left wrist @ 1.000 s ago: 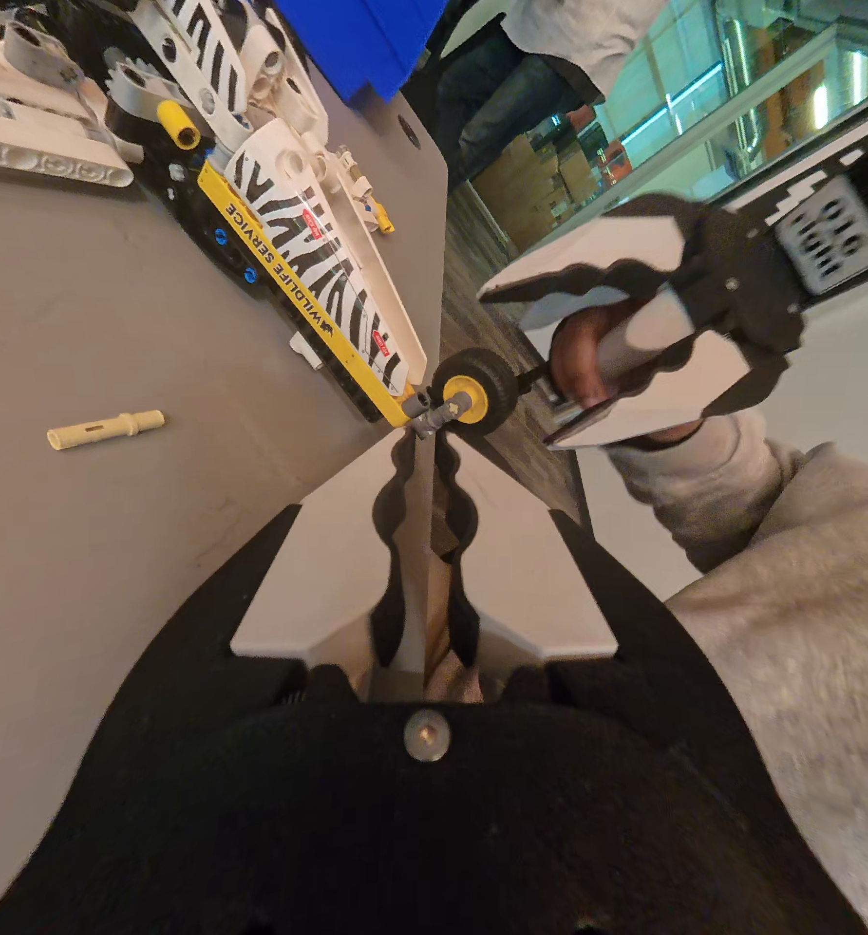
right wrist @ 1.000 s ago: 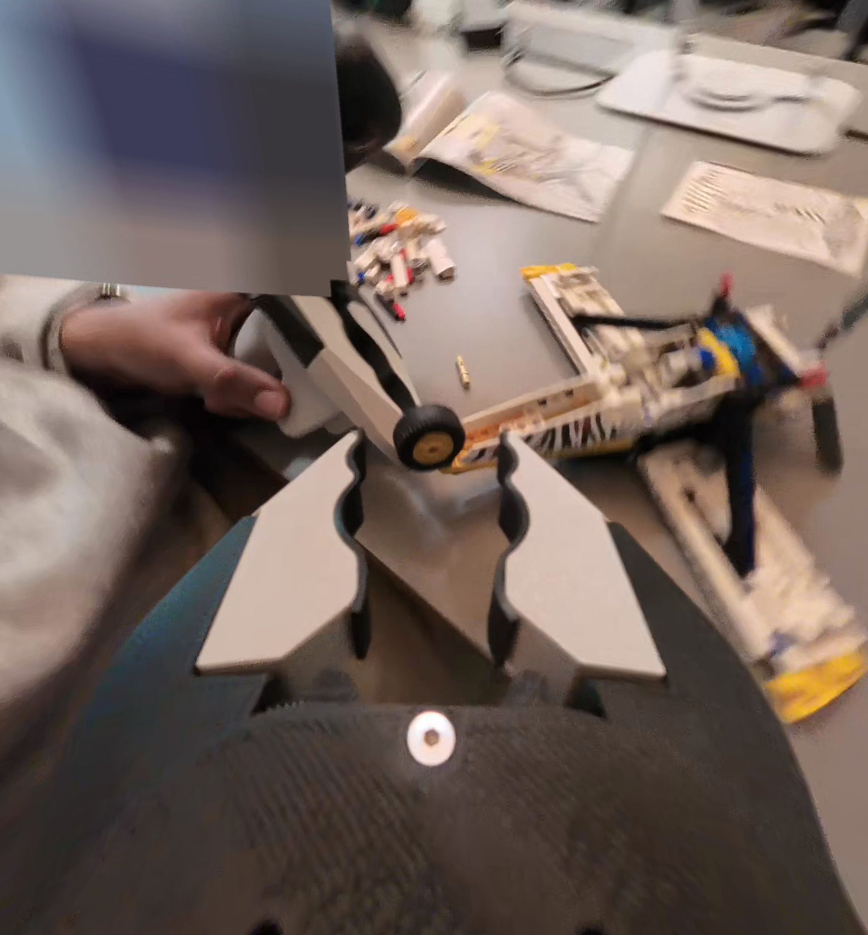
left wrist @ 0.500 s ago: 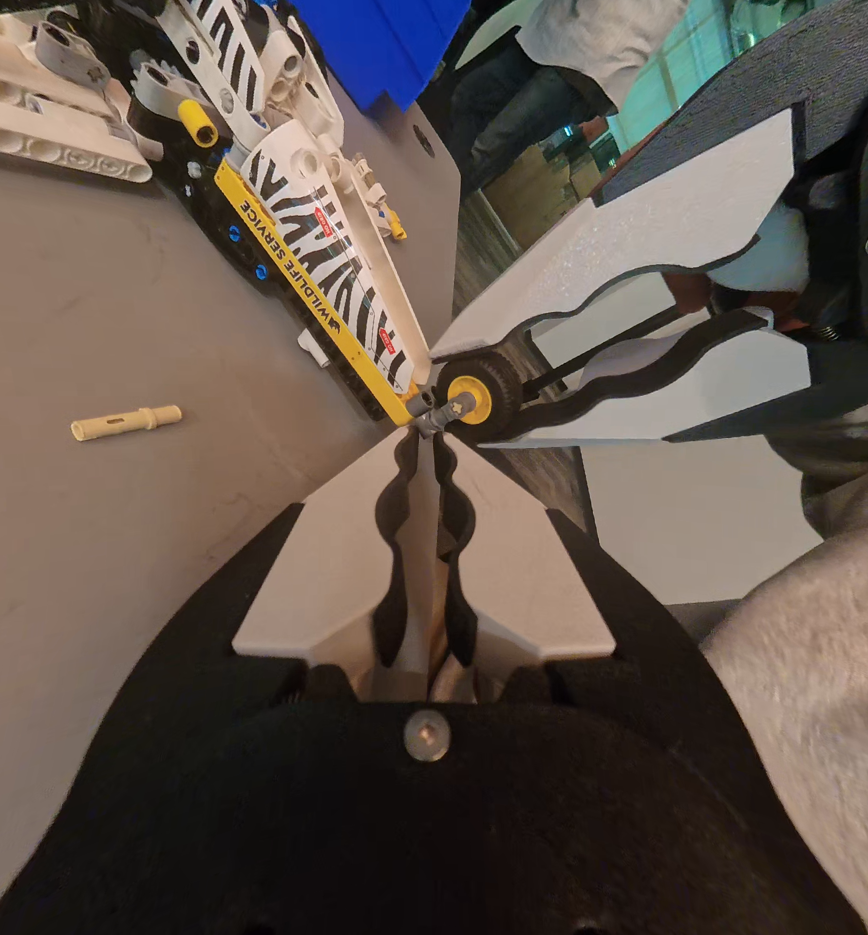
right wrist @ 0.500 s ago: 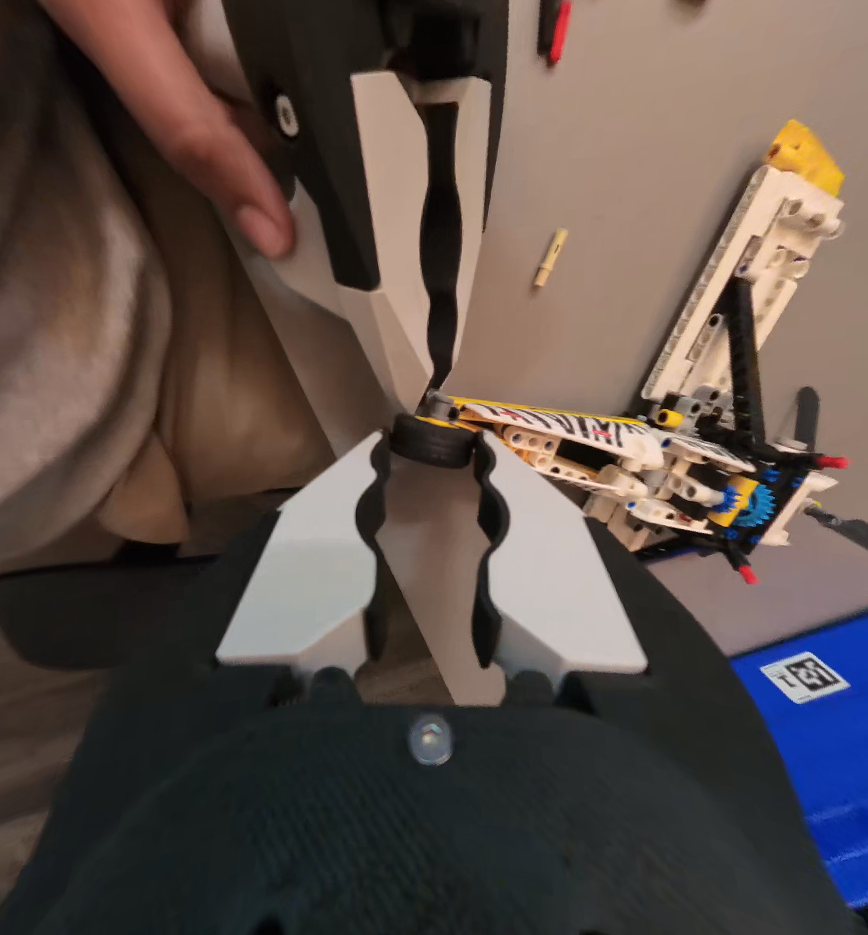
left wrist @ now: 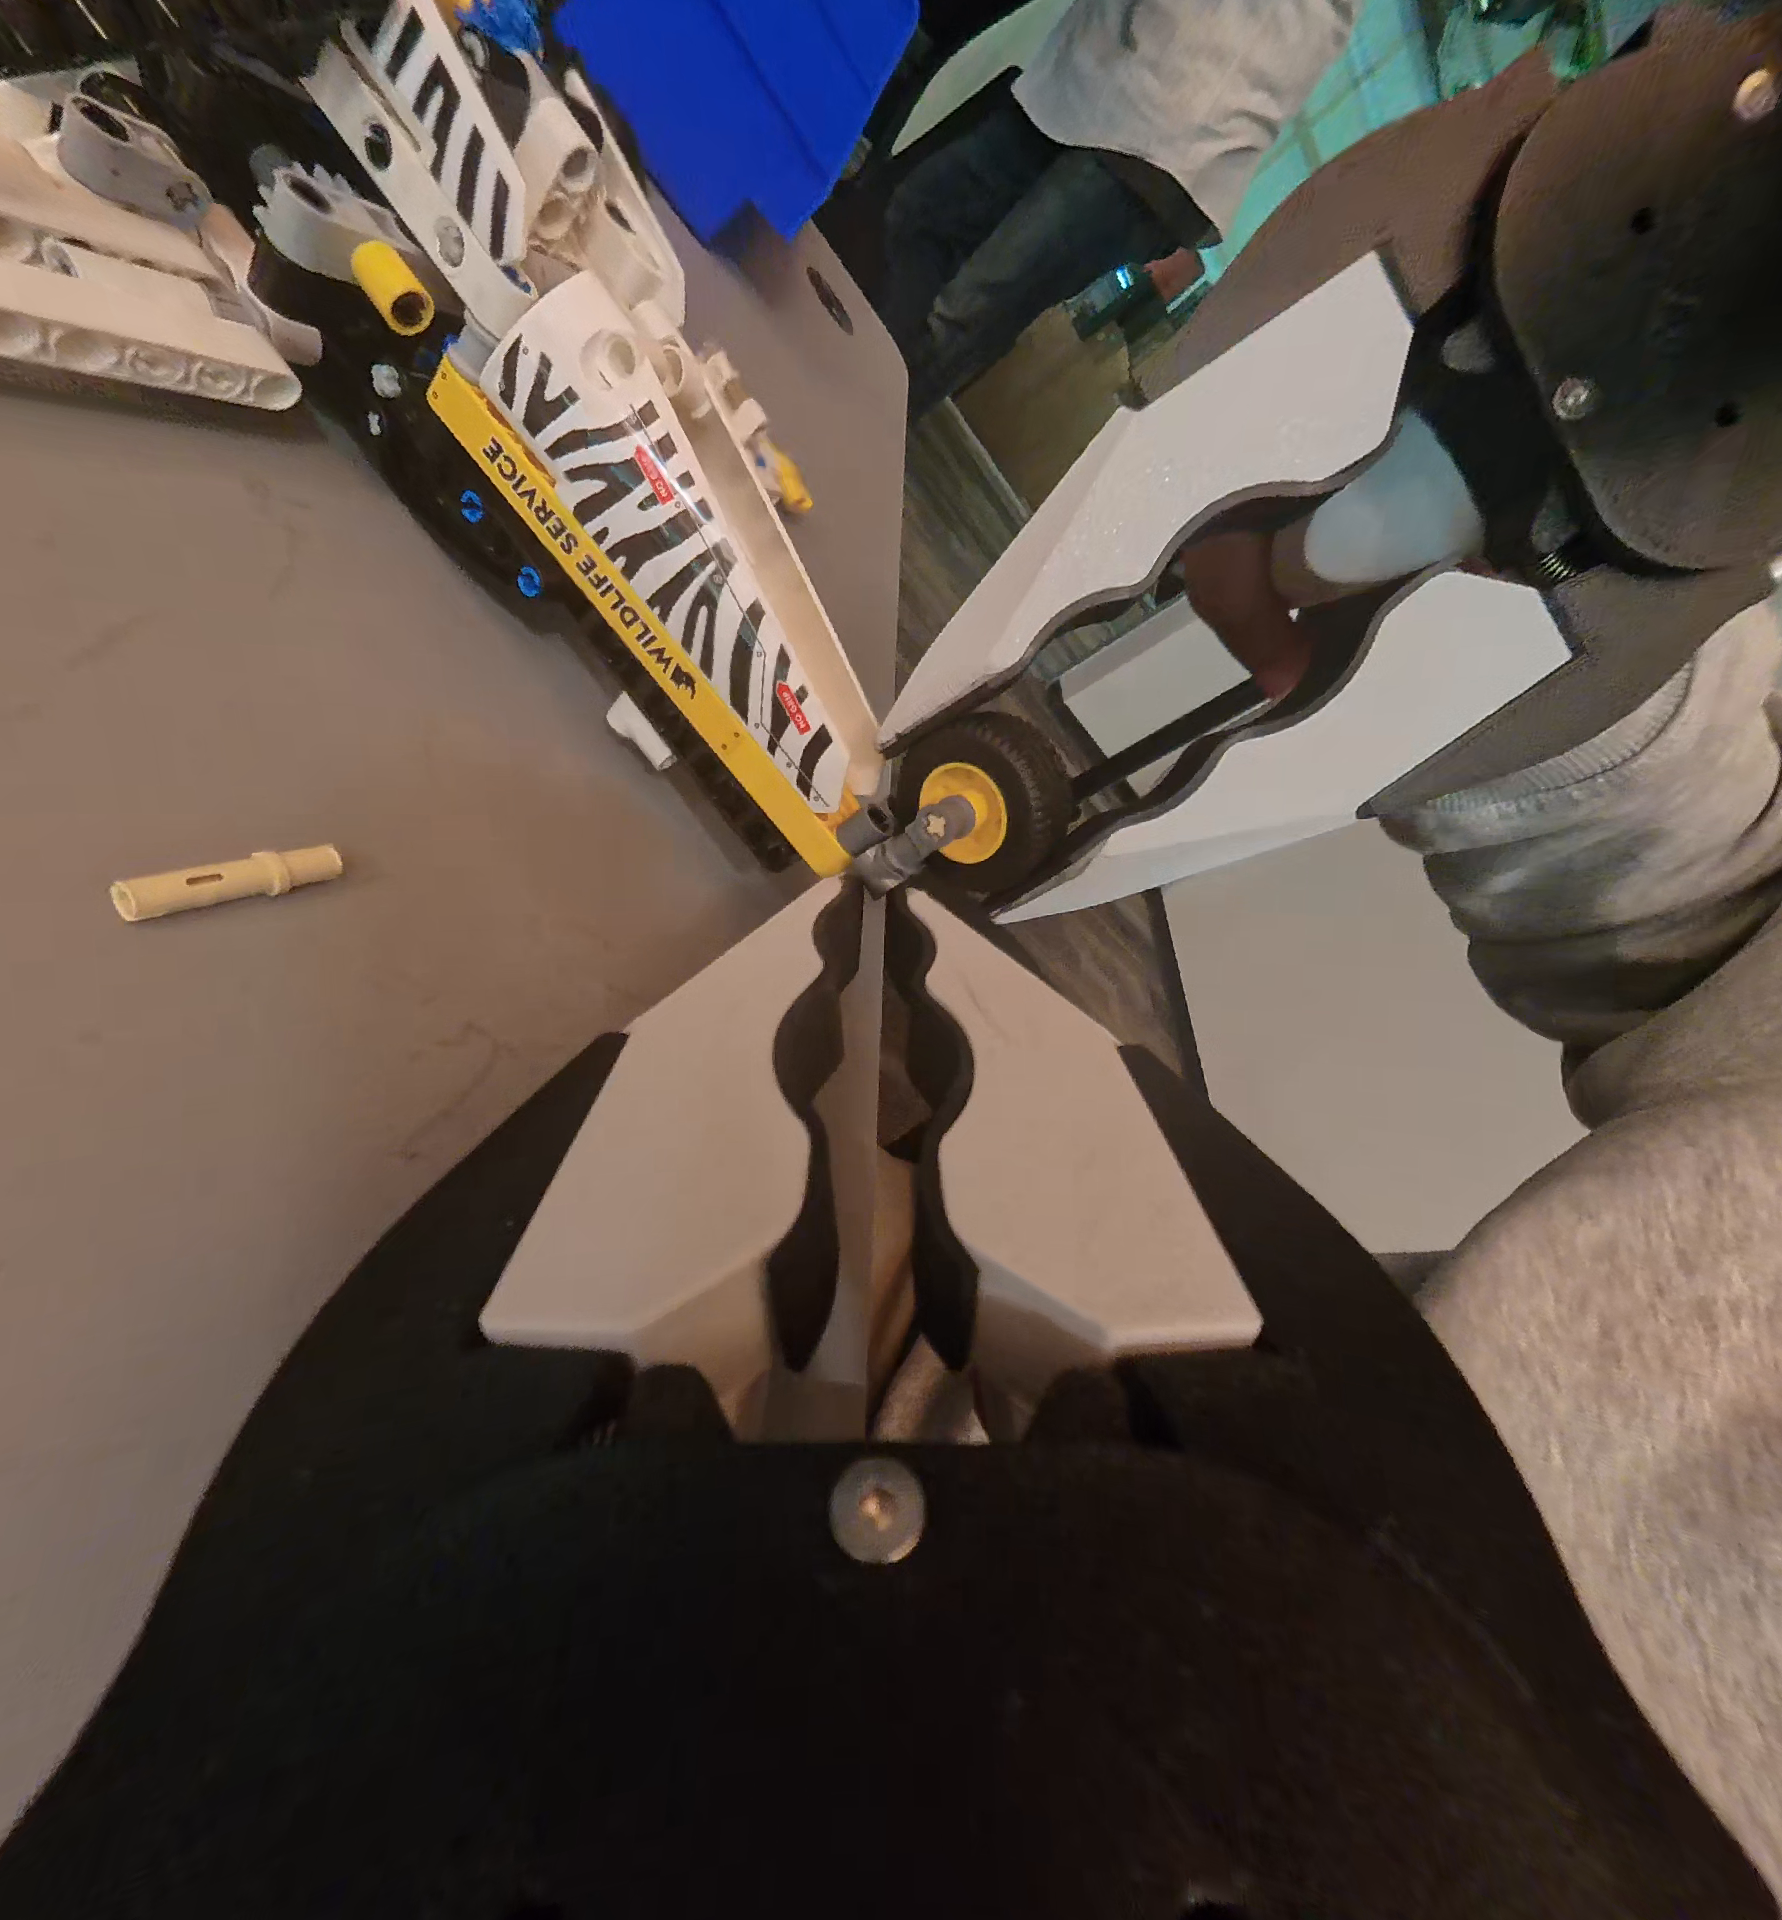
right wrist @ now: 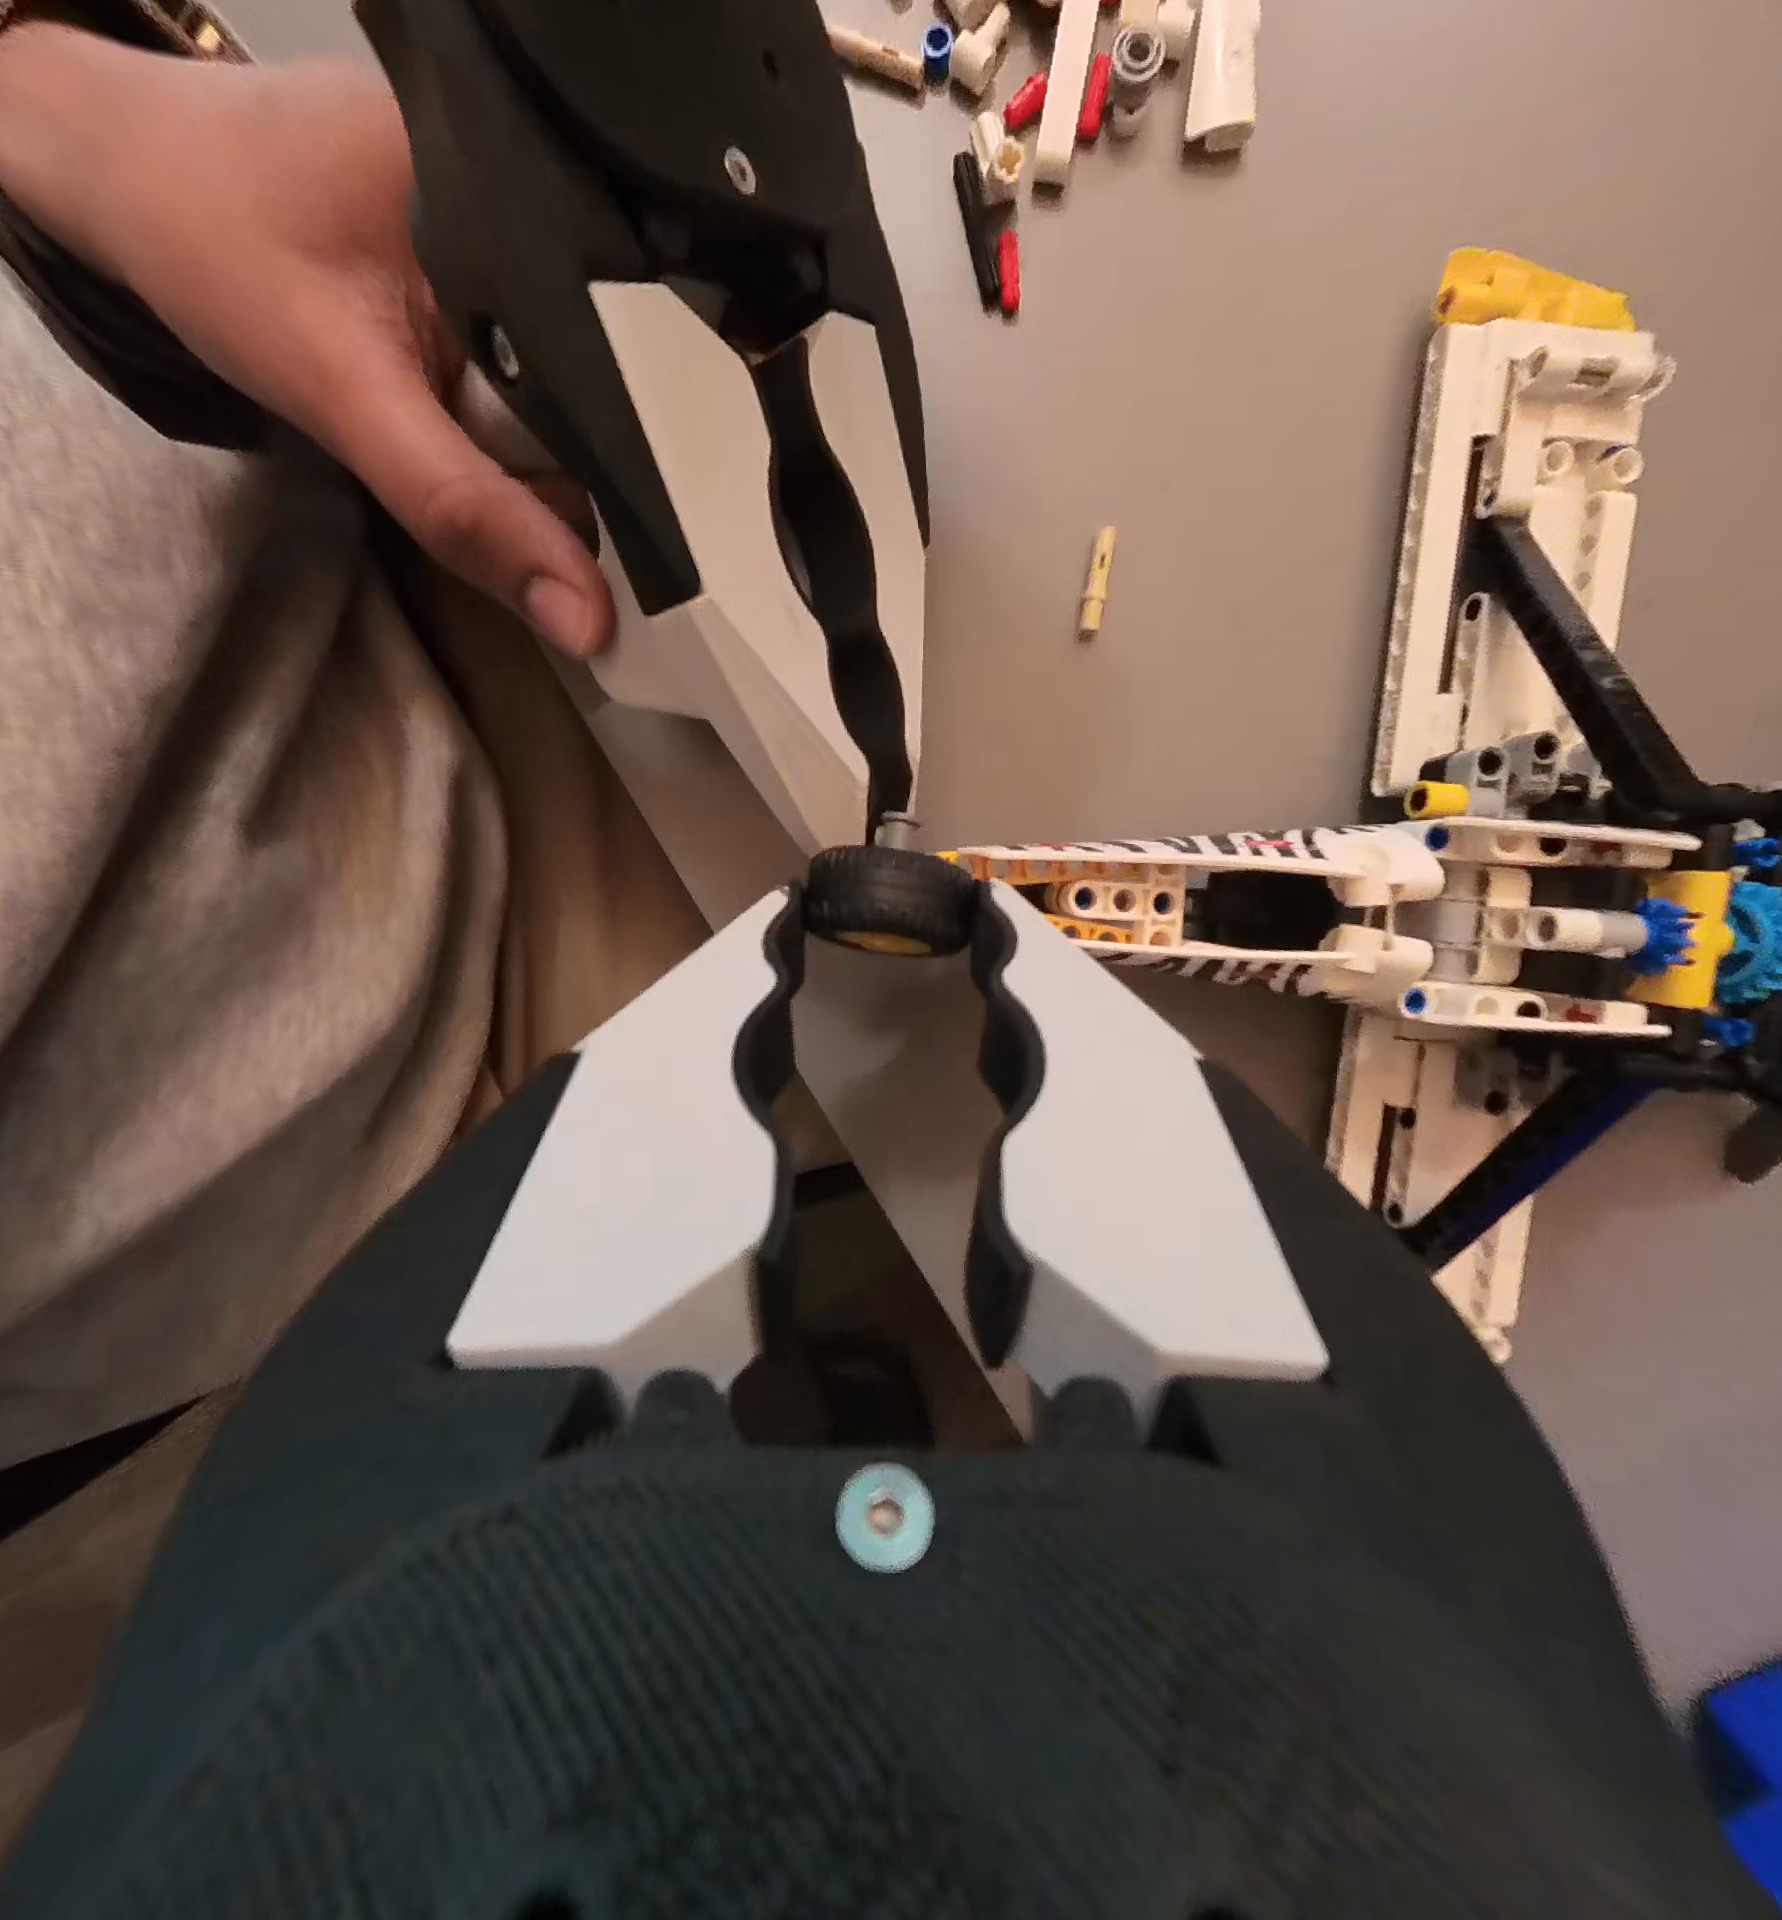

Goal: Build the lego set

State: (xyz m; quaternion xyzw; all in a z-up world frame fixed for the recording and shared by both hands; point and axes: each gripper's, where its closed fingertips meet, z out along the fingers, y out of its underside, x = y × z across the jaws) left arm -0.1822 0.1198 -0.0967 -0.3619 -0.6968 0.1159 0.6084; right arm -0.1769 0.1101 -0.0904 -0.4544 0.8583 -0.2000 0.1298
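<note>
Wheel-fitting step: at frame centre, the right gripper [right wrist: 887, 914] pinches the small black rubber wheel with yellow hub [right wrist: 885, 907]; the left gripper [left wrist: 879, 904], pressed together, clamps the grey plastic axle [left wrist: 902, 847]. Next move likely requires pushing the wheel along the axle.

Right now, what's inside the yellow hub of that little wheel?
A grey axle pokes through the wheel hub, its cross-shaped tip showing. How deep it sits is hidden by the tyre and the right fingers.
</note>
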